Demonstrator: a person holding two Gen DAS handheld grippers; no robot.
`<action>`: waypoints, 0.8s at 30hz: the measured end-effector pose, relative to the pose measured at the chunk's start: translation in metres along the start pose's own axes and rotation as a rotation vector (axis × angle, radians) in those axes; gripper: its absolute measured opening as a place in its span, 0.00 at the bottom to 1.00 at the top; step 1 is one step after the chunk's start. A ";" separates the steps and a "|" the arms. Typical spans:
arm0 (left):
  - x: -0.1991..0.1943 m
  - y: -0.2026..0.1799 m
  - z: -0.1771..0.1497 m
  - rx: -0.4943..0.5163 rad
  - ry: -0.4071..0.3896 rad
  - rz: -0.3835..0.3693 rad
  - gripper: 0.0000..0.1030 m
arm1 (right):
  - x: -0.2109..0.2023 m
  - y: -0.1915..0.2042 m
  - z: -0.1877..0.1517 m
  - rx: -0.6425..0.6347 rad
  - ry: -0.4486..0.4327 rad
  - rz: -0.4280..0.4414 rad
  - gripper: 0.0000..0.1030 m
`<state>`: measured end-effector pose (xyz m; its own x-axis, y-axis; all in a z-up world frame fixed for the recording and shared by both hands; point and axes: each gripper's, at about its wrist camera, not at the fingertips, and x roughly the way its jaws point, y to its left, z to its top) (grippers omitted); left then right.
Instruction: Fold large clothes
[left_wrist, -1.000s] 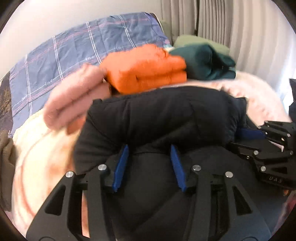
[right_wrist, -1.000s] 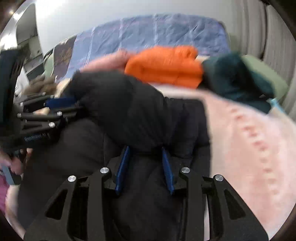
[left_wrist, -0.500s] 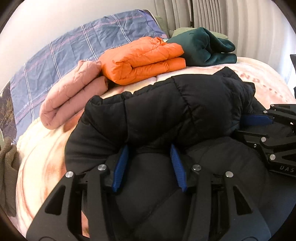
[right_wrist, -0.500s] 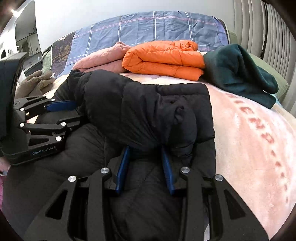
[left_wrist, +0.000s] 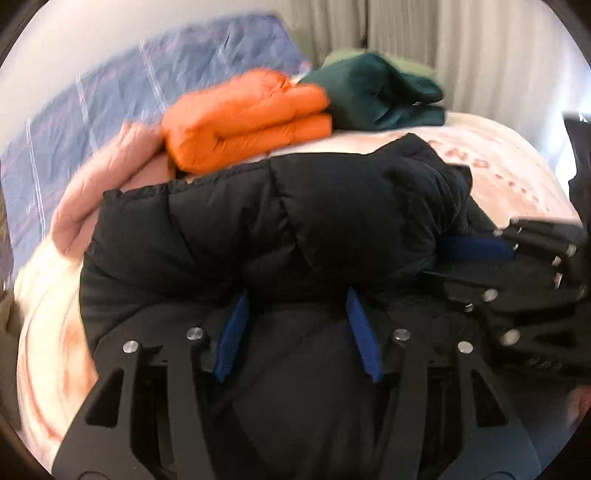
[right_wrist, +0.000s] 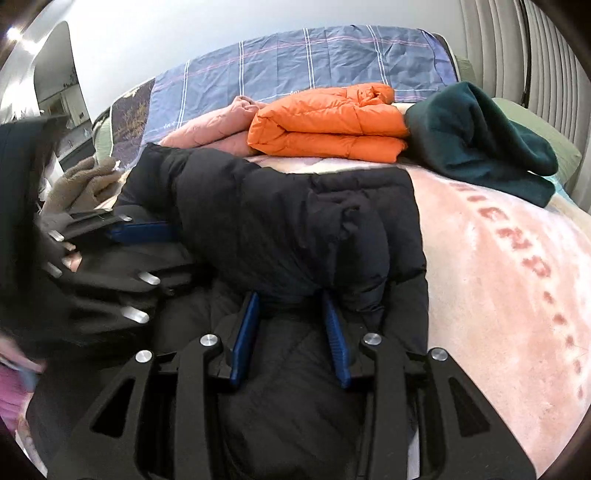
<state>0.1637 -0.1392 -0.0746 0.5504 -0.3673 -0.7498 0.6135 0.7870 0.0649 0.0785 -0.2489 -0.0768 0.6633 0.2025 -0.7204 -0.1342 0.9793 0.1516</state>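
A bed (right_wrist: 517, 295) fills most of both views, covered by a pale pink fleece blanket (right_wrist: 491, 229) with darker pink letters and dots printed across it. At its head lies a blue plaid cover (right_wrist: 314, 62) with white and pink lines, and beside that a dark patterned cloth (right_wrist: 129, 110). A plain white wall (right_wrist: 166, 33) rises behind. Pleated light curtains (right_wrist: 517, 48) hang along the right side, bright with daylight. A pale green pillow (right_wrist: 546, 144) sits by the curtains. Far left in the right wrist view, a doorway (right_wrist: 59, 81) opens onto another room with shelves, too small to read.
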 end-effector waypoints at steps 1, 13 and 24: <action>-0.001 -0.001 0.000 0.003 0.003 0.005 0.55 | -0.004 0.005 -0.003 -0.021 -0.005 -0.027 0.38; -0.001 -0.007 -0.003 0.036 0.006 0.024 0.55 | -0.034 0.012 -0.029 0.017 -0.051 -0.136 0.57; -0.001 -0.007 -0.004 0.036 0.004 0.025 0.55 | -0.060 0.000 -0.041 0.113 -0.062 -0.102 0.64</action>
<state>0.1568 -0.1423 -0.0765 0.5636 -0.3456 -0.7503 0.6194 0.7777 0.1071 0.0082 -0.2610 -0.0616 0.7139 0.0983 -0.6933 0.0172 0.9873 0.1577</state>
